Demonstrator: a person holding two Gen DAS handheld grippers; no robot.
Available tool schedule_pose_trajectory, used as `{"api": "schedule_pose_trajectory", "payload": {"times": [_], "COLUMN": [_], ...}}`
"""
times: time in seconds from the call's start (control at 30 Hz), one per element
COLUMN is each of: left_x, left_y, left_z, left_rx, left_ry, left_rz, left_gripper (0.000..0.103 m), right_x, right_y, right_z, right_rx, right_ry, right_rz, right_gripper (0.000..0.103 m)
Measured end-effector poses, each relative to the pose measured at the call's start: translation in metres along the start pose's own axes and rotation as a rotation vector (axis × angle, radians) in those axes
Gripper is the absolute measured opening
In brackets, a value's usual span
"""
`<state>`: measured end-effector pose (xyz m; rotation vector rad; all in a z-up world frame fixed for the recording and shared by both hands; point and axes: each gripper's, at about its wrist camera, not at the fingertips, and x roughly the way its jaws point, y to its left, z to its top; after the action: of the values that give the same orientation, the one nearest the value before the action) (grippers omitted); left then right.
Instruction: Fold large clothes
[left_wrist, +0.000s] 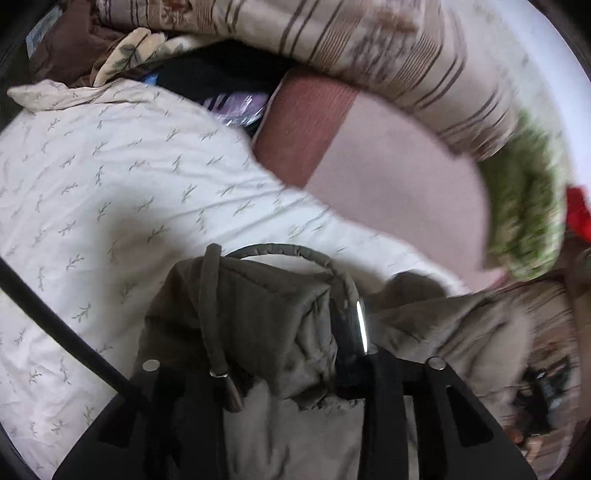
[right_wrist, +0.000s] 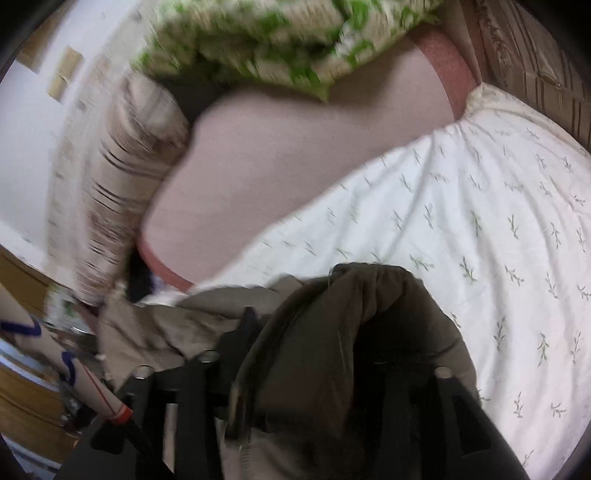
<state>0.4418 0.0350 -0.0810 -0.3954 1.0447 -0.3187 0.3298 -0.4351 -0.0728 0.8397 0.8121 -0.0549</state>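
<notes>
A bulky olive-grey padded garment (left_wrist: 251, 314) fills the foreground of both wrist views, bunched over the grippers and lying on a white bedsheet printed with small green sprigs (left_wrist: 110, 192). In the left wrist view, the left gripper (left_wrist: 280, 373) stands partly open with a thick fold of the garment between its fingers; one finger (left_wrist: 351, 332) rests against the cloth, but the cloth hides whether both pads press on it. A corded loop (left_wrist: 214, 306) with a metal end hangs down the front of the garment, just beside the gripper's other finger. In the right wrist view, the right gripper (right_wrist: 317, 369) is spread wider, and the garment's dark hood-like fold (right_wrist: 362, 325) drapes between and over its fingers; whether they bear on it is hard to make out, since the cloth covers the tips. Beyond the garment, past the sheet's edge, lies a bare pinkish mattress (left_wrist: 399, 177) with a red-brown border (left_wrist: 306, 122). Farther from the garment, a striped beige quilt (left_wrist: 369, 44) and a green-and-white floral quilt (right_wrist: 258, 40) are heaped along the mattress edge, both smeared by motion blur. A dark cable (left_wrist: 55, 317) crosses the sheet on the garment's left in the left wrist view. Objects at the frame edges are cut off and unreadable.
</notes>
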Motion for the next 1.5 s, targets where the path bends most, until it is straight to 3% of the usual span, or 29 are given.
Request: {"api": "schedule_pose_trajectory", "payload": {"times": [0.07, 0.13, 0.2, 0.33, 0.43, 0.63, 0.73, 0.87, 1.1, 1.33, 1.4, 1.5], "left_x": [-0.02, -0.042, -0.064, -0.091, -0.107, -0.116, -0.108, -0.096, -0.08, -0.073, -0.077, -0.072], "left_y": [0.0, -0.006, -0.015, -0.032, -0.047, -0.046, -0.04, -0.029, -0.008, -0.005, -0.012, -0.021], "left_z": [0.004, 0.006, 0.006, -0.005, -0.033, -0.106, -0.139, -0.167, -0.169, -0.16, -0.161, -0.162], "left_rx": [-0.041, -0.042, -0.02, 0.019, 0.09, 0.172, 0.205, 0.232, 0.233, 0.228, 0.234, 0.254], "left_ry": [-0.026, -0.083, -0.136, -0.168, -0.195, -0.207, -0.19, -0.213, -0.243, -0.234, -0.249, -0.25], "left_rz": [-0.065, -0.065, -0.057, -0.012, 0.058, 0.094, 0.112, 0.163, 0.177, 0.242, 0.254, 0.288], "left_gripper": [0.046, 0.054, 0.061, 0.062, 0.063, 0.063, 0.063, 0.063, 0.063, 0.063, 0.063, 0.066], "right_x": [-0.022, -0.035, -0.046, -0.053, -0.042, 0.011, 0.053, 0.121, 0.168, 0.174, 0.173, 0.143], "right_y": [0.012, 0.023, 0.035, 0.077, 0.106, 0.163, 0.178, 0.155, 0.107, 0.107, 0.118, 0.136], "right_z": [0.002, 0.002, 0.0, -0.024, -0.05, -0.097, -0.108, -0.098, -0.069, -0.068, -0.066, -0.063], "right_rx": [-0.052, -0.106, -0.152, -0.314, -0.431, -0.593, -0.661, -0.595, -0.468, -0.48, -0.504, -0.507], "right_ry": [-0.077, -0.116, -0.129, -0.127, -0.08, -0.037, -0.058, 0.03, -0.012, -0.018, 0.011, -0.017], "right_rz": [-0.047, -0.099, -0.131, -0.192, -0.199, -0.175, -0.259, -0.362, -0.359, -0.364, -0.409, -0.413], "right_gripper": [0.087, 0.088, 0.088, 0.086, 0.067, 0.064, 0.064, 0.068, 0.074, 0.076, 0.076, 0.077]}}
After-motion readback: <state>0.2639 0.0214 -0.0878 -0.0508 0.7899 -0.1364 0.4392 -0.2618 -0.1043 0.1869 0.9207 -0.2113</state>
